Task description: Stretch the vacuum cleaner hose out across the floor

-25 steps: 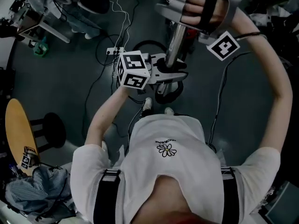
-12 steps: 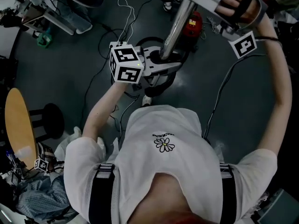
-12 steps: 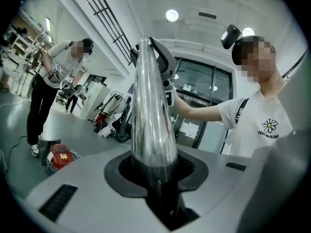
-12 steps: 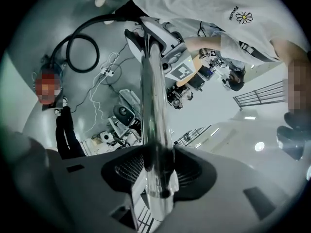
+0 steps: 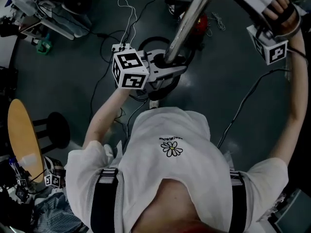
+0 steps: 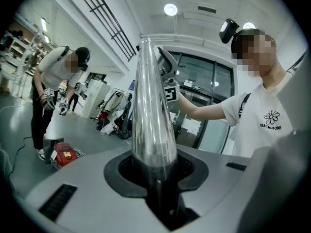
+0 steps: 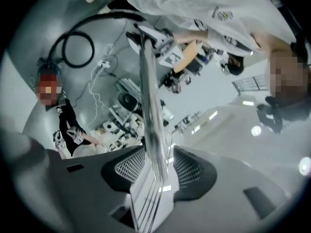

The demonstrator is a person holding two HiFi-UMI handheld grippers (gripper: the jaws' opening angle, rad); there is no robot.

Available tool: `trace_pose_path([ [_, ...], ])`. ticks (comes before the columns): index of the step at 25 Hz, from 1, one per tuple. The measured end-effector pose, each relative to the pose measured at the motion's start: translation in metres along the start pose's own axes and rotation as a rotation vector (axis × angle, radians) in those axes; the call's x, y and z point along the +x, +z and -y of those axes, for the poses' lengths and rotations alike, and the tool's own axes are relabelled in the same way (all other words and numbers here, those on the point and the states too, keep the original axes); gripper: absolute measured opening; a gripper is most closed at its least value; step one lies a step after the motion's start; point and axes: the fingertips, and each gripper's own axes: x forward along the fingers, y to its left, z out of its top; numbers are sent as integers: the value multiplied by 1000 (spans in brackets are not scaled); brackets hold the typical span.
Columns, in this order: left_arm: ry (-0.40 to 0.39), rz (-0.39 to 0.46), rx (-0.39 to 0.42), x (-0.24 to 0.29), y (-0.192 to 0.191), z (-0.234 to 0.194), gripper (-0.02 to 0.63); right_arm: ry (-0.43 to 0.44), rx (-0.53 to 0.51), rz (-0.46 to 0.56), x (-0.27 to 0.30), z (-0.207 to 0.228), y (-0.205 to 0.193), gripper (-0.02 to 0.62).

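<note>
Since the earlier frames the right tongs [image 7: 154, 176] have swung out and up toward the upper right of the head view. The chrome tube [image 5: 187, 25] now leans more steeply across the upper middle, while the left tongs [image 5: 167, 67] sit at about the same spot near frame centre. The left jaws have just been closing and are now nearly together, pinching the tube's lower end. The right jaws stand part-way apart, clamped on its upper end. Likely reason for the two-point hold: low grip steadies the tube, high grip steers and pulls it. The black hose [image 7: 97, 16] lies looped on the floor [image 5: 243, 67] by the red vacuum body [image 5: 201, 22], upper middle of the head view. Judged not yet stretched; tube probably raised to drag the hose away from the body.
</note>
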Motion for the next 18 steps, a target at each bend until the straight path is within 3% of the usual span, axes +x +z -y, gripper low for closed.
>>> trace_pose_path([
  [3, 93, 98, -102, -12, 6, -21, 109, 11, 253, -324, -22, 2, -81, 170],
  [6, 138, 188, -141, -15, 22, -35, 110, -9, 653, -494, -48, -14, -102, 170],
  [7, 154, 215, -134, -15, 28, -35, 109, -42, 850, -533, -58, -22, -97, 170],
  [9, 188, 268, -116, -20, 41, -32, 109, -161, 1409, -634, -84, -53, -81, 170],
  [11, 209, 313, -109, -27, 54, -26, 109, -291, 2070, -699, -108, -104, -40, 169],
  [13, 220, 350, -115, -34, 66, -22, 110, -323, 2647, -657, -119, -158, 32, 169],
  [15, 232, 378, -128, -39, 72, -22, 109, -245, 2998, -653, -126, -200, 116, 169],
  [18, 256, 404, -146, -43, 73, -23, 109, -188, 3367, -756, -144, -242, 224, 169],
])
